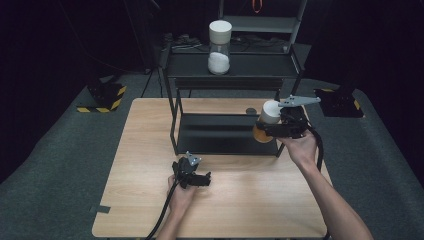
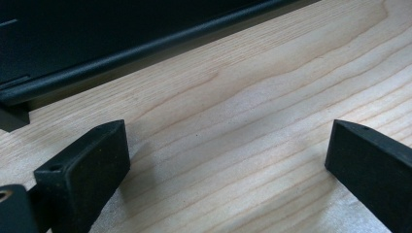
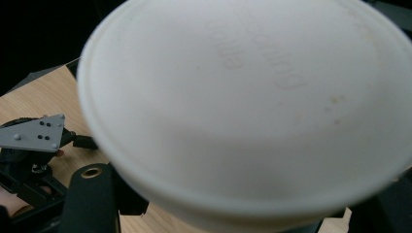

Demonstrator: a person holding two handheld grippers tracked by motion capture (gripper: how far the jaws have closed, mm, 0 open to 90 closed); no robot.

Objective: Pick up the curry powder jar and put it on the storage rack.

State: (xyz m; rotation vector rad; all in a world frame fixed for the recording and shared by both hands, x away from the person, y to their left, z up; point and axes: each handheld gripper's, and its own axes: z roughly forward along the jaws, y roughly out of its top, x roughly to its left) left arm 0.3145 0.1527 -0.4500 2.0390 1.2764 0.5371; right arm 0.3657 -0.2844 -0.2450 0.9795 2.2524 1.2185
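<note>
Right tool [image 1: 270,126] is clamped on a white-lidded jar [image 1: 266,121], holding it up by the black rack's [image 1: 225,135] right end. Left tool [image 1: 200,179] sits on the tabletop [image 1: 250,200], jaws apart.

dark studio lab, hazard-striped stand bases [image 1: 102,97]

faint raised lettering stands on the white lid [image 3: 252,111] of the jar in the right gripper view, in two curved lines, but it is too blurred and shallow to read. the yellow-and-black hazard stripes [image 1: 102,108] on the floor stands carry no words.
</note>
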